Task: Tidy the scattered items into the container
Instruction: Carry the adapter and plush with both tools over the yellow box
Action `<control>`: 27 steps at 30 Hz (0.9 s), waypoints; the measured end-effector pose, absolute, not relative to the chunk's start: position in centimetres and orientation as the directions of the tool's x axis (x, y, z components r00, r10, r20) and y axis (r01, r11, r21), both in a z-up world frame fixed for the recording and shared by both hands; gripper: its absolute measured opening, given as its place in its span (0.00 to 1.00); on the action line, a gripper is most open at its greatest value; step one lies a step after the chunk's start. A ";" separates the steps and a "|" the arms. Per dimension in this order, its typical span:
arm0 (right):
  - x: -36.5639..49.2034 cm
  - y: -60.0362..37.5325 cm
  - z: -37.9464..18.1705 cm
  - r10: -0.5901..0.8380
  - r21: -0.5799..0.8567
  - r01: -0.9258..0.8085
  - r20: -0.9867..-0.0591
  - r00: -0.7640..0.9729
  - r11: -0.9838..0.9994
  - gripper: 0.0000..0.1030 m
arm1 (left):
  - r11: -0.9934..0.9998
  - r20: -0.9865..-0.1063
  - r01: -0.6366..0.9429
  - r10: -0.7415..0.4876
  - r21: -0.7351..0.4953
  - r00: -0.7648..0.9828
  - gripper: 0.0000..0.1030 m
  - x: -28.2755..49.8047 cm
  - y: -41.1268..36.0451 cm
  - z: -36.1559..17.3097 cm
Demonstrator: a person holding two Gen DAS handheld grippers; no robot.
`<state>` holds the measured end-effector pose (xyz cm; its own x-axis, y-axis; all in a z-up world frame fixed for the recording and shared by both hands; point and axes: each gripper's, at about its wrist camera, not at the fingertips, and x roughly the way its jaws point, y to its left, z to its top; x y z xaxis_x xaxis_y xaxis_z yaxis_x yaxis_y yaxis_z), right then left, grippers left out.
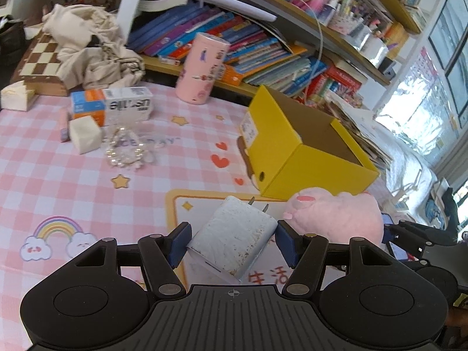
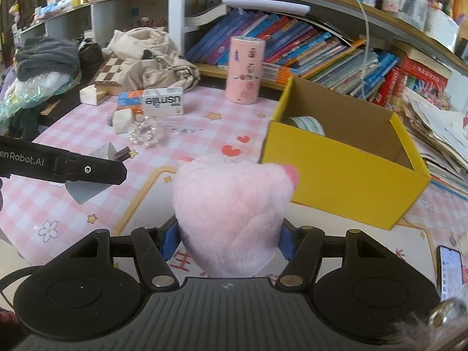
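My left gripper (image 1: 232, 244) is shut on a scuffed white charger plug (image 1: 234, 238), prongs pointing away, held above the pink checked mat. My right gripper (image 2: 228, 242) is shut on a fluffy pink plush toy (image 2: 231, 210), which hides most of both blue pads. The open yellow cardboard box (image 1: 304, 158) (image 2: 345, 172) stands just ahead and to the right of both grippers; a roll of tape (image 2: 307, 124) lies inside it. In the right wrist view the left gripper (image 2: 117, 165) shows at the left with the charger (image 2: 84, 190). In the left wrist view the plush (image 1: 336, 219) sits at the right.
On the mat lie a pearl bracelet (image 1: 127, 150), a white cube (image 1: 84, 134), a usmile box (image 1: 128, 105) and an orange-blue box (image 1: 87, 103). A pink cylinder (image 1: 201, 70) stands by the bookshelf (image 1: 263, 52). A phone (image 2: 450, 272) lies at the right; cloth and a chessboard (image 1: 44, 58) sit far left.
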<state>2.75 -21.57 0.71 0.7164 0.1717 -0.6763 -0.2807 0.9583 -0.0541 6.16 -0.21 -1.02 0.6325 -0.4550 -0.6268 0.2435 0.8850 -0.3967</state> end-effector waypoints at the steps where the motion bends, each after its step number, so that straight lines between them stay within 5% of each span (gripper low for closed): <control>1: 2.6 -21.9 0.7 0.168 -0.052 -0.275 -0.677 0.717 0.960 0.60 | 0.884 -0.628 0.250 -0.459 -0.396 0.628 0.61 6.2 -0.6 -1.0; 27: 1.1 -29.7 3.6 0.083 -0.045 -0.135 -0.588 0.805 0.990 0.60 | 0.848 -0.599 0.373 -0.530 -0.376 0.600 0.61 7.5 -7.4 1.3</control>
